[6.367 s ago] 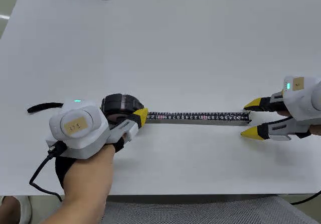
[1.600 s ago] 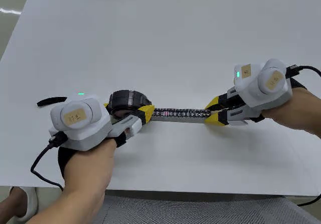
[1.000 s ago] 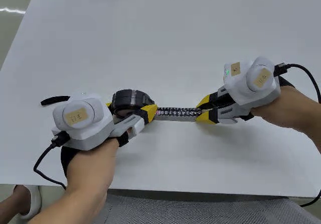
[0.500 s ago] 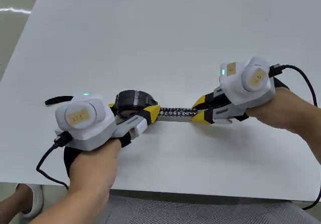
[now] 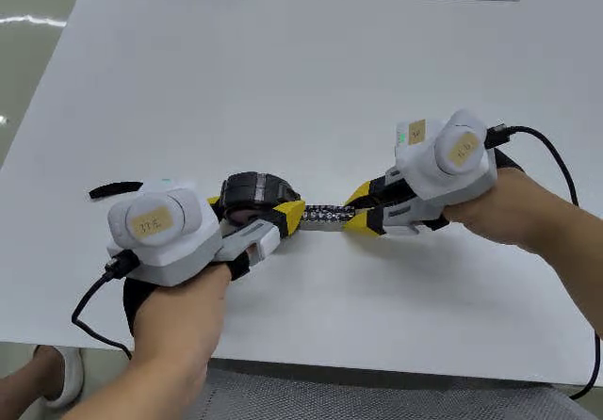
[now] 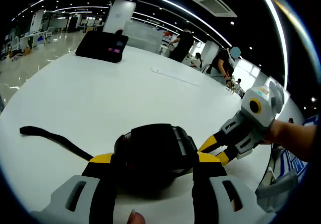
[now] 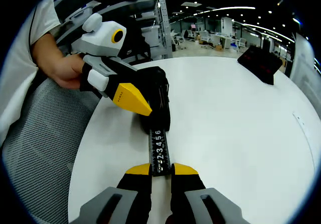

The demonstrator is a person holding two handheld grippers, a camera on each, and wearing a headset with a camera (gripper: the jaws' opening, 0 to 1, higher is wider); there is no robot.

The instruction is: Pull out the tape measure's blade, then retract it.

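Just beside the case (image 5: 256,191), right gripper (image 5: 359,211) clamped on blade (image 5: 325,213) tip, brought closer. Left gripper (image 6: 155,159) clamps case; retraction nearly complete.

Bright overhead light, sharp, fisheye-warped edges

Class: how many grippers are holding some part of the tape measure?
2. The left gripper clamps the tape measure case; the right gripper pinches its blade.
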